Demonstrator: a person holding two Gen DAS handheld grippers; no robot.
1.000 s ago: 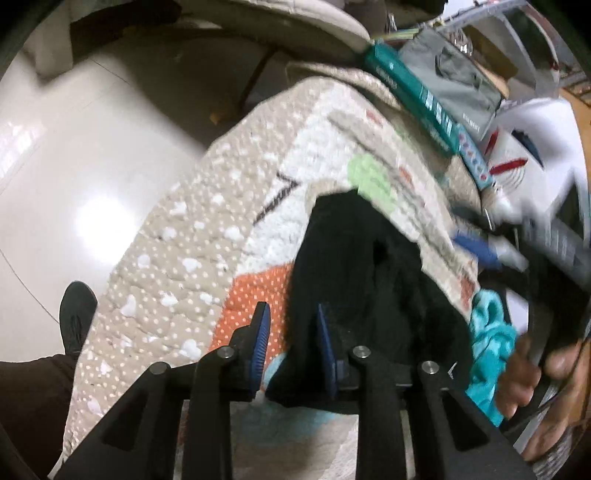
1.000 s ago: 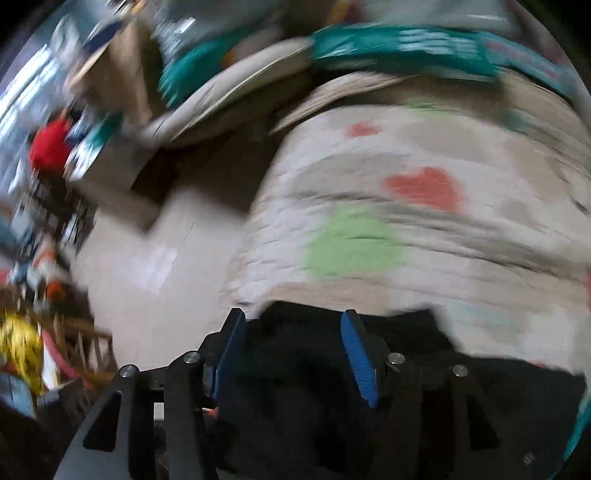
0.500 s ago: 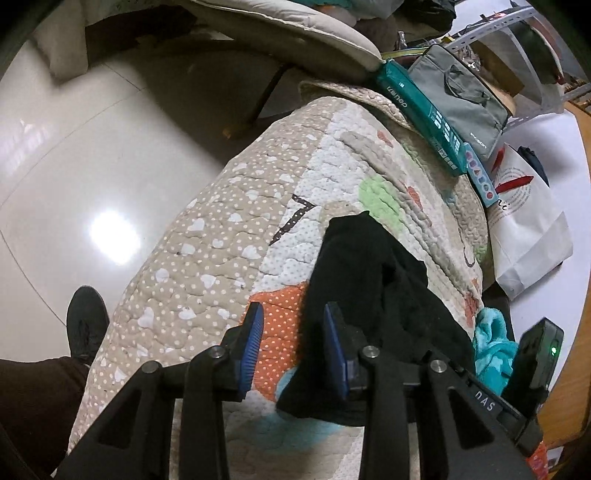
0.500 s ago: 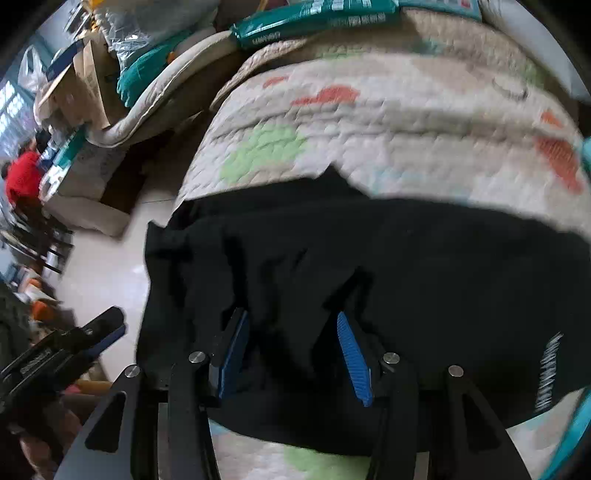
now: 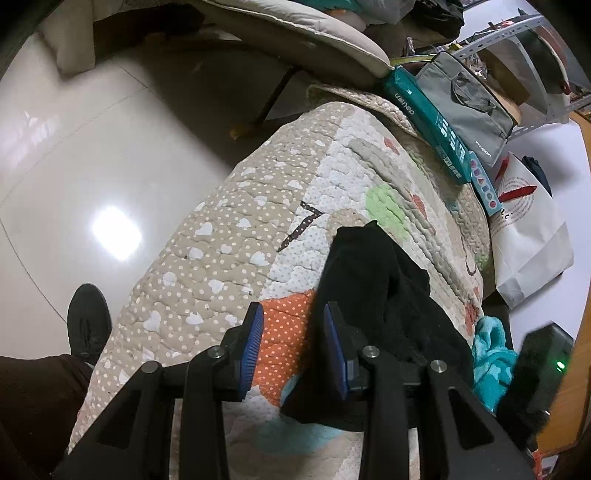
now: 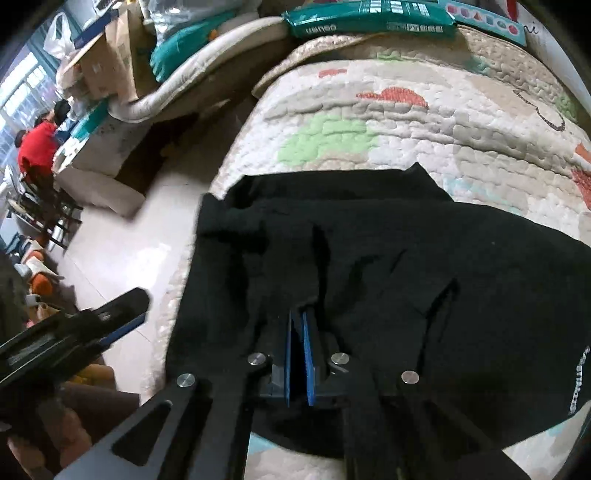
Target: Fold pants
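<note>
Beside pants (image 5: 373, 295), teal cloth (image 5: 491, 354) crowds quilt (image 5: 221, 258).

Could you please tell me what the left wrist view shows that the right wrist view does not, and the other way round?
Only the left wrist view shows the open left gripper over the orange patch, a black shoe, a grey bag and turquoise cloth. Only the right wrist view shows the right gripper shut on a fold of the black pants, white lettering and cardboard boxes. Both show the pants, the quilt and the teal package.
</note>
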